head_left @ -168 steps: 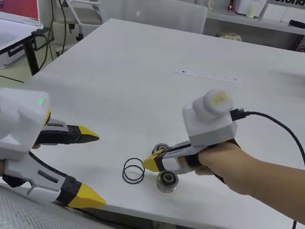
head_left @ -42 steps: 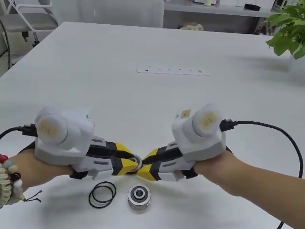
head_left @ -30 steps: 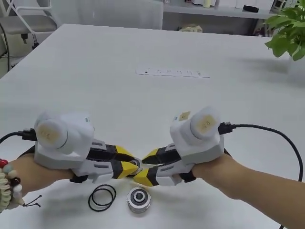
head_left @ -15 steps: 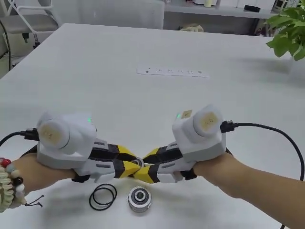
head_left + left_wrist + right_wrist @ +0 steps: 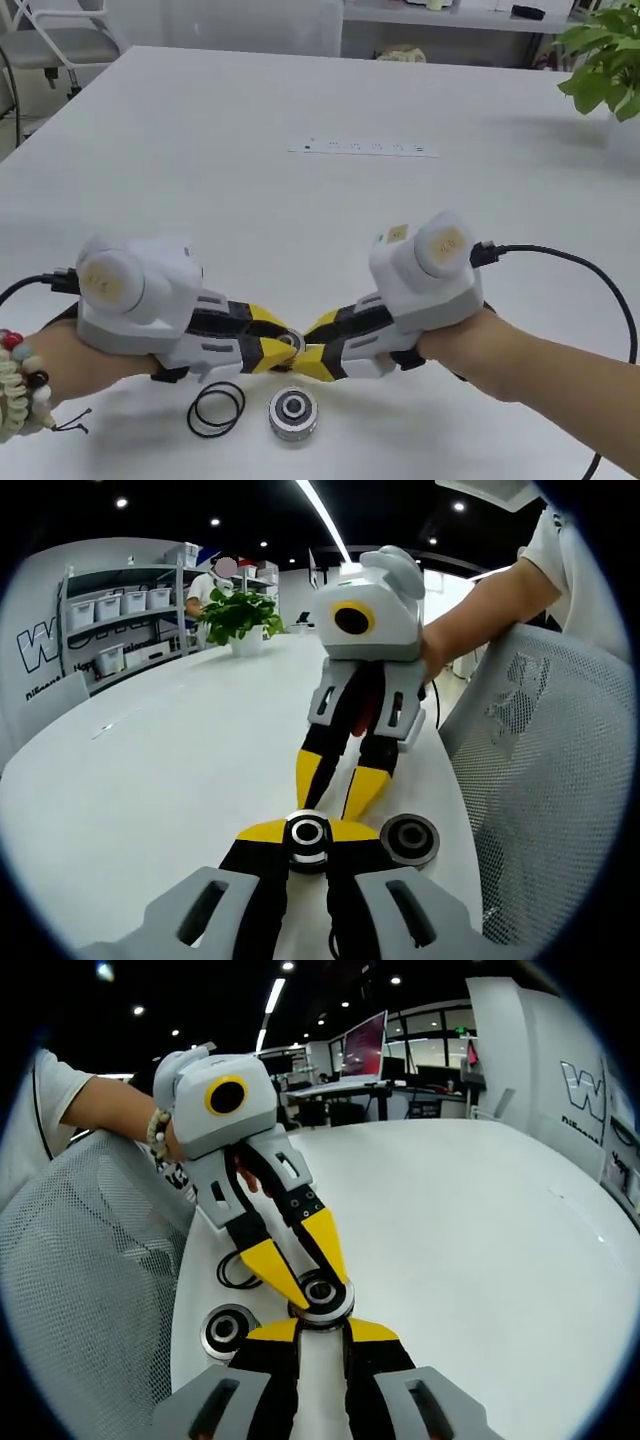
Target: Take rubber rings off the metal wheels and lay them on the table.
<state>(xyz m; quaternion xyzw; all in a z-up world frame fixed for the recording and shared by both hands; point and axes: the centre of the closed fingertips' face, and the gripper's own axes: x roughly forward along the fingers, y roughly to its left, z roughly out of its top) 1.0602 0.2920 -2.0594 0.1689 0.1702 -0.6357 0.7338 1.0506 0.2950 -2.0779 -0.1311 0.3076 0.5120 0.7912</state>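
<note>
The left claw (image 5: 319, 1288) grips a metal wheel (image 5: 326, 1298) at the right claw's (image 5: 322, 1333) tips.

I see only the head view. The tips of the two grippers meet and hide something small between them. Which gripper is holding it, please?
Observer: The left gripper. Its jaws are shut on a metal wheel, one jaw on each side of the rim.
Operator: Is the right gripper closed on it too?
Observer: No. The right gripper has its jaws apart, with the tips right at the wheel.
Operator: What is on the person's side of the table?
Observer: A mesh chair back, close to the edge of the table.
</note>
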